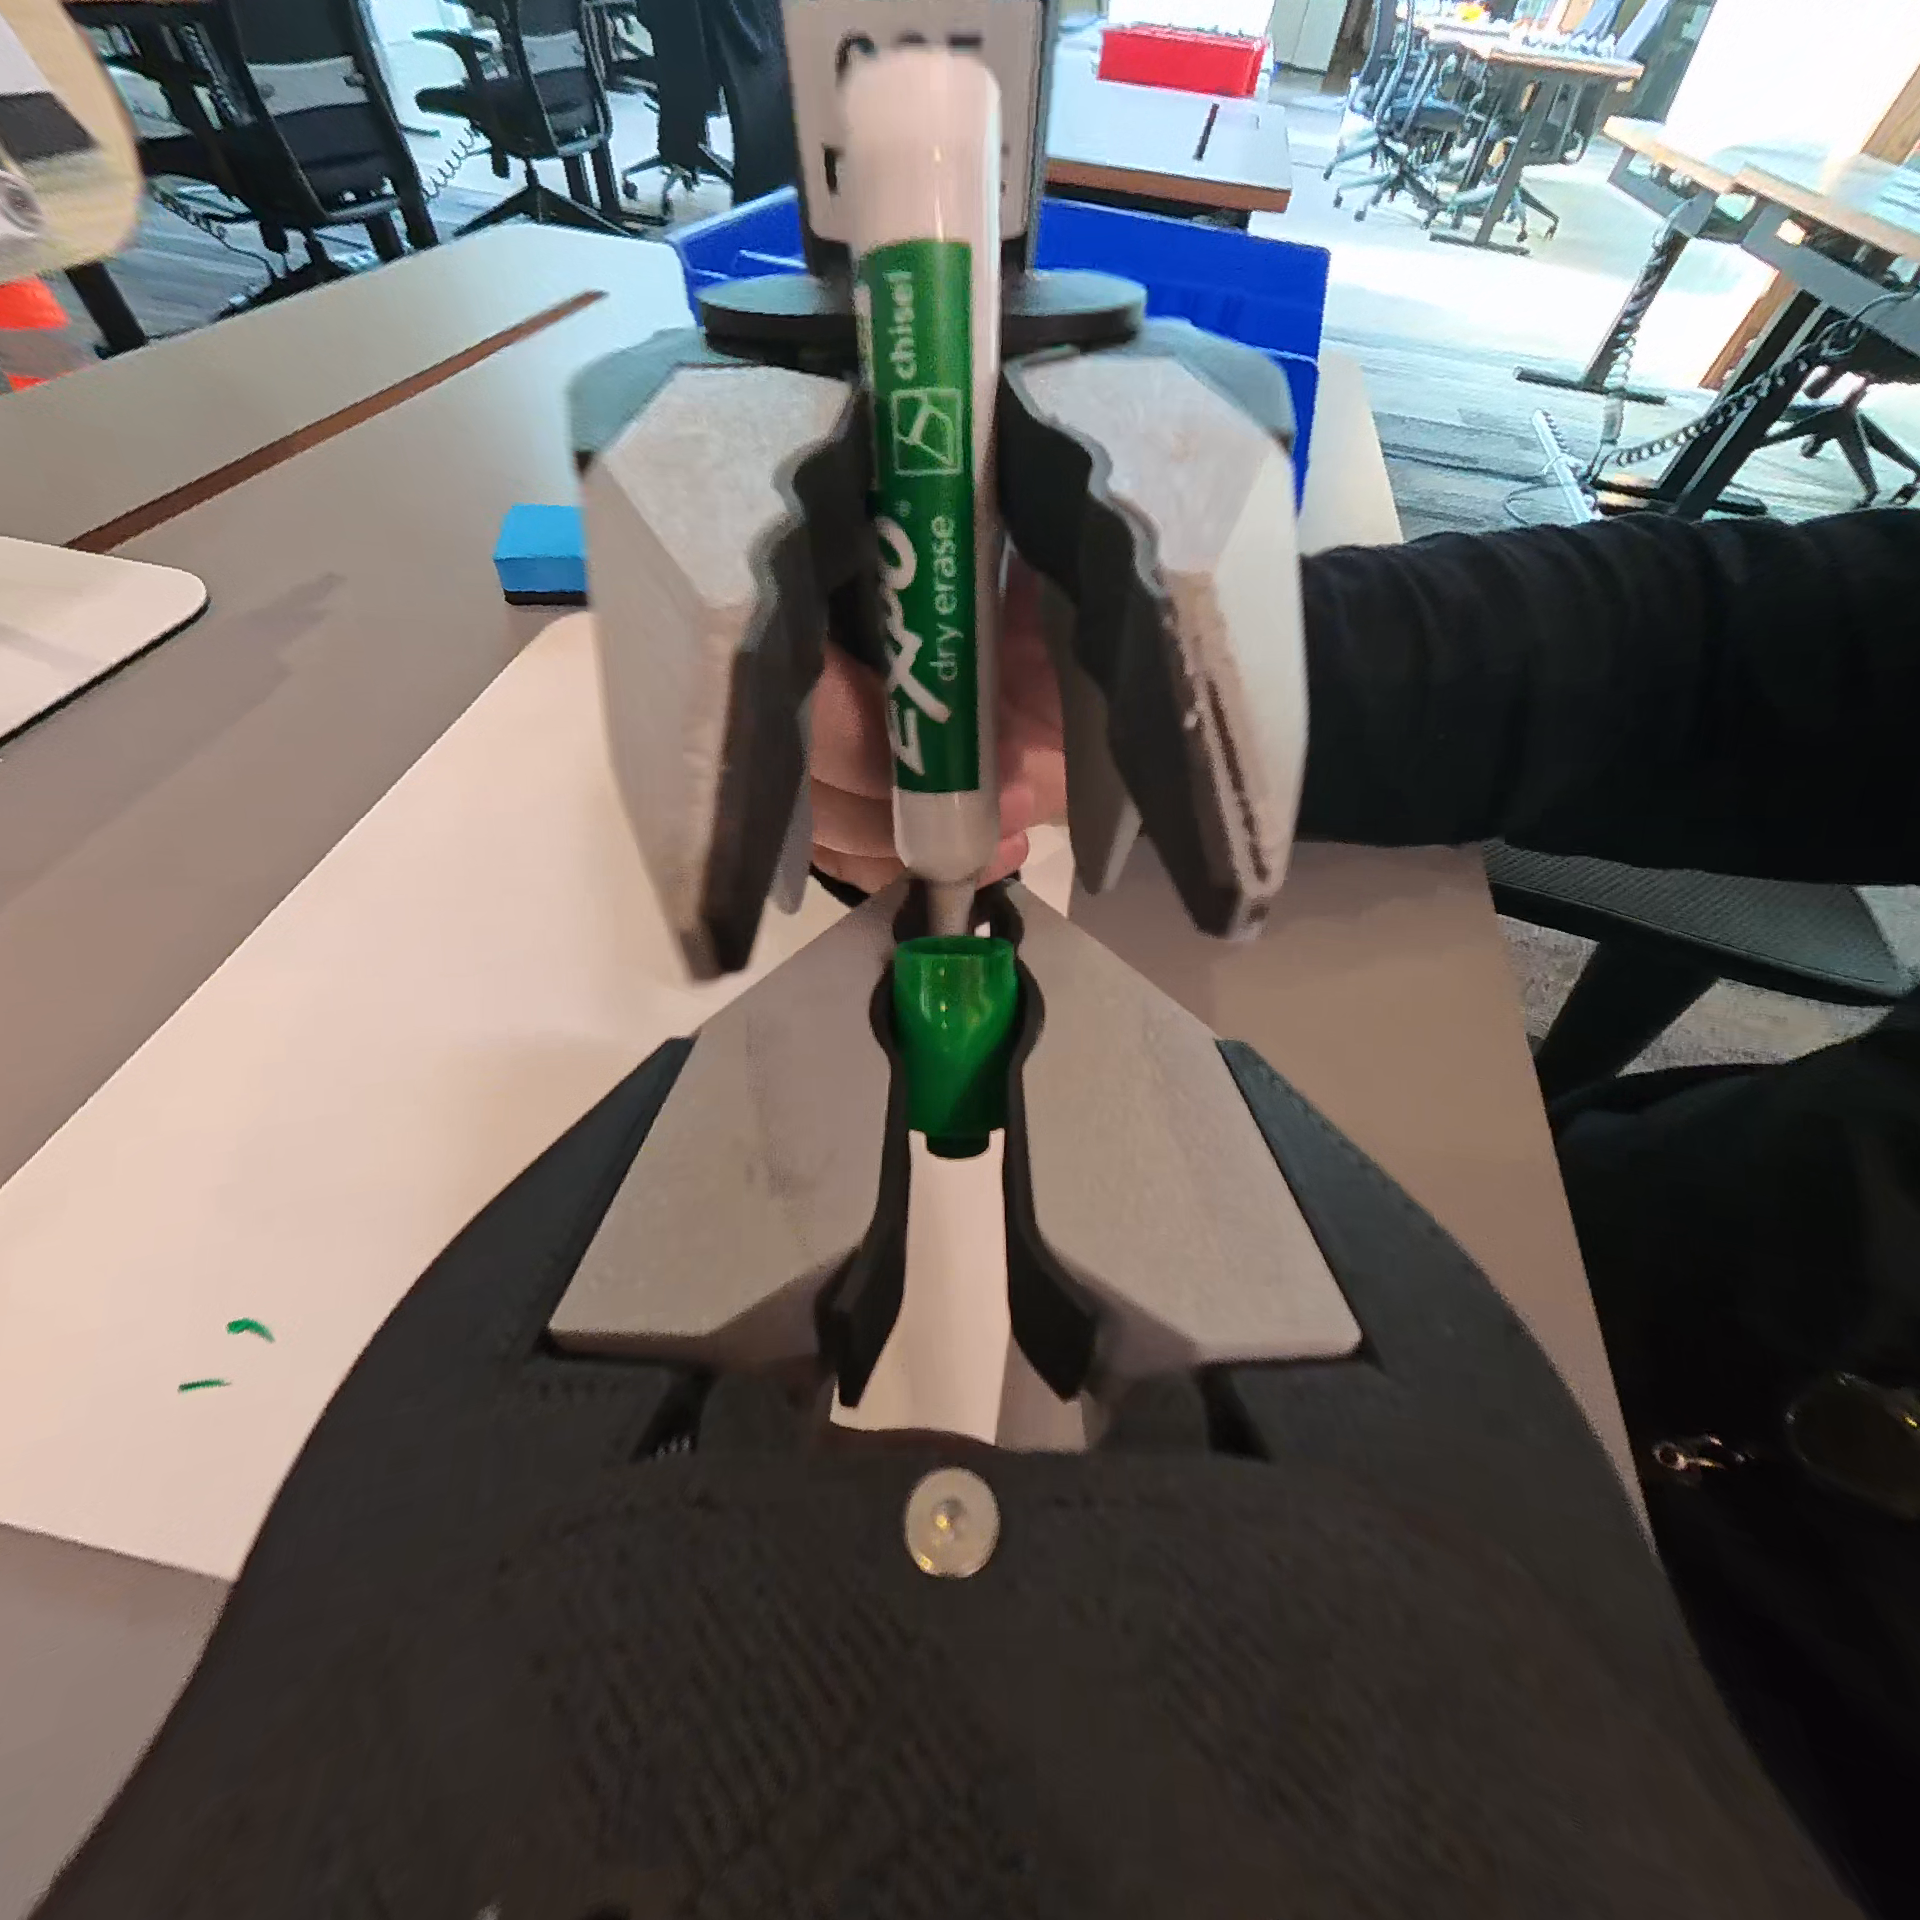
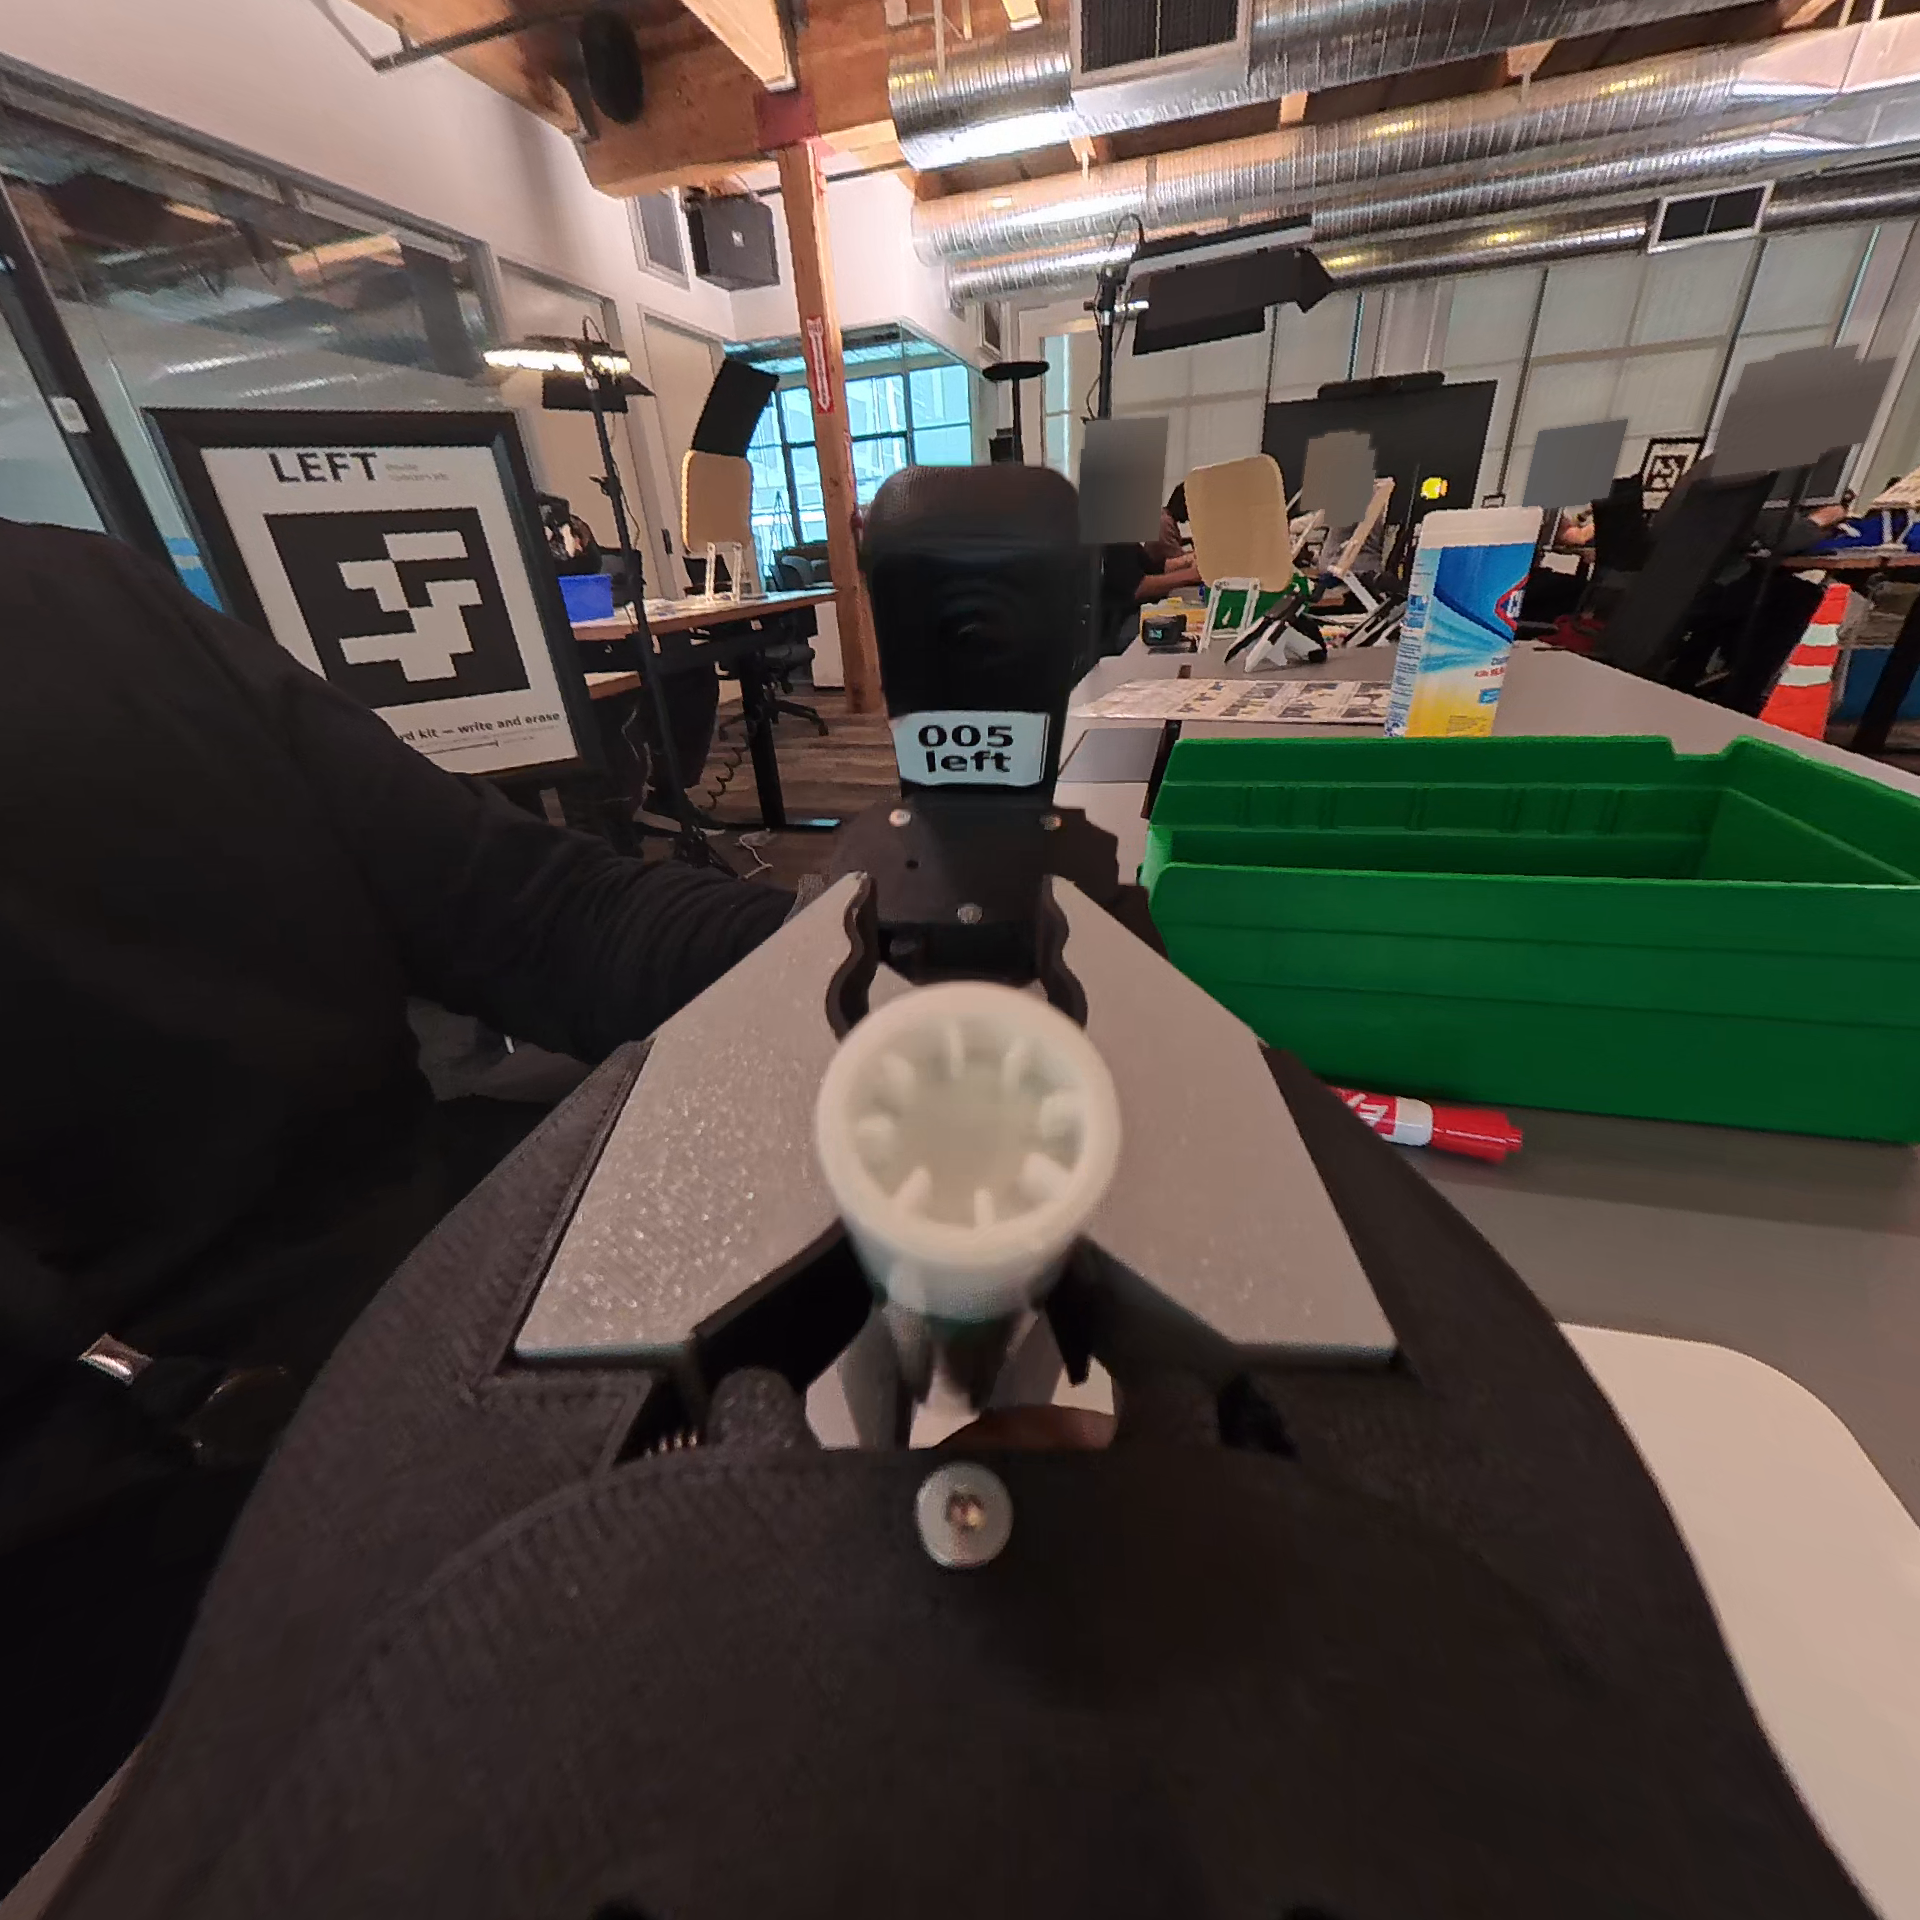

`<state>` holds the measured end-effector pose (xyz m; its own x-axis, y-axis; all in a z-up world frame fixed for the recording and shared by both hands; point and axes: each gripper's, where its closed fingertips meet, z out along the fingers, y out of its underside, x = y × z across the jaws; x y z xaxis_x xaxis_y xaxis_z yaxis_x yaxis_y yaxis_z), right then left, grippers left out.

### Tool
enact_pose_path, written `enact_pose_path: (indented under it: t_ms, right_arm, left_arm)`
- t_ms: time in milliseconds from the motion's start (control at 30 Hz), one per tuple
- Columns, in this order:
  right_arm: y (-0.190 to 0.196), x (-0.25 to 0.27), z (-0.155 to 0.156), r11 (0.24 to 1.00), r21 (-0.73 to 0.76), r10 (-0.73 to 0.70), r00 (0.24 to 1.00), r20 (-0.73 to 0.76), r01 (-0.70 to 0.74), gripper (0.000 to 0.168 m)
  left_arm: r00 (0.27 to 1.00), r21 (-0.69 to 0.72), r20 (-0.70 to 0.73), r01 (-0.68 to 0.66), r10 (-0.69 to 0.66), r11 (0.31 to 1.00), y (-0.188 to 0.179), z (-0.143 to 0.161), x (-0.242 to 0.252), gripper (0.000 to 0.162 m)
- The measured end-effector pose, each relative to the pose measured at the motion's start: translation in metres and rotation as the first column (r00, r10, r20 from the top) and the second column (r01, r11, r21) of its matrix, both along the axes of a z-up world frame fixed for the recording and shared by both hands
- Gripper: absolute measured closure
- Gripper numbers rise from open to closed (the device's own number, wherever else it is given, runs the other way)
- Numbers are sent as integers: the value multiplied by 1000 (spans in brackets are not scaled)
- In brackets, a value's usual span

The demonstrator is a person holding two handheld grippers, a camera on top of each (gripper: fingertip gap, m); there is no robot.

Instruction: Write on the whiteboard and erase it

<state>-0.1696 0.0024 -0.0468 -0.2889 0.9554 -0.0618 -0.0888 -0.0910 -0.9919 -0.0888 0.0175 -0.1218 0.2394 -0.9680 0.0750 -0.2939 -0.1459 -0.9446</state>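
Observation:
In the left wrist view my left gripper [image 1: 951, 930] is shut on the green cap [image 1: 948, 1039], open end facing away. My right gripper [image 1: 971, 748] faces it, shut on a green-labelled dry-erase marker [image 1: 935, 499]. The marker's tip sits right at the cap's mouth. In the right wrist view my right gripper [image 2: 961, 971] holds the marker, whose white rear end [image 2: 966, 1132] faces the camera and hides the cap. The whiteboard [image 1: 312, 1091] lies flat on the table below, with two small green marks [image 1: 244, 1335]. A blue eraser [image 1: 535, 551] lies beyond it.
A green bin [image 2: 1558, 935] stands to the right with a red marker [image 2: 1439, 1122] in front of it. A wipes canister [image 2: 1455, 623] stands behind. A blue bin [image 1: 1184, 281] sits at the table's far end. A second white board [image 2: 1766, 1558] lies nearby. A black sleeve [image 1: 1610, 675] reaches in. The tips of one gripper are about 10 cm away from the tips of the other.

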Motion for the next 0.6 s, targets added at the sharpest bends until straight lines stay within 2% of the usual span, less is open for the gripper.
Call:
enact_pose_path:
  t_ms: [133, 367, 600]
  right_arm:
    - [-8, -2, -1, 999, 30, 21, 1000, 7, -21, 140]
    - [-2, 10, 6, 1000, 15, 27, 999, -21, -26, 141]
    - [-1, 13, 6, 997, -45, 65, 998, -26, -66, 140]
  left_arm:
    - [999, 48, -32, -9, 11, 999, -1, -3, 5, 153]
    - [990, -52, 140, 30, -22, 998, -3, 22, -7, 153]
    - [988, -66, 148, 50, -40, 997, -7, 22, -5, 153]
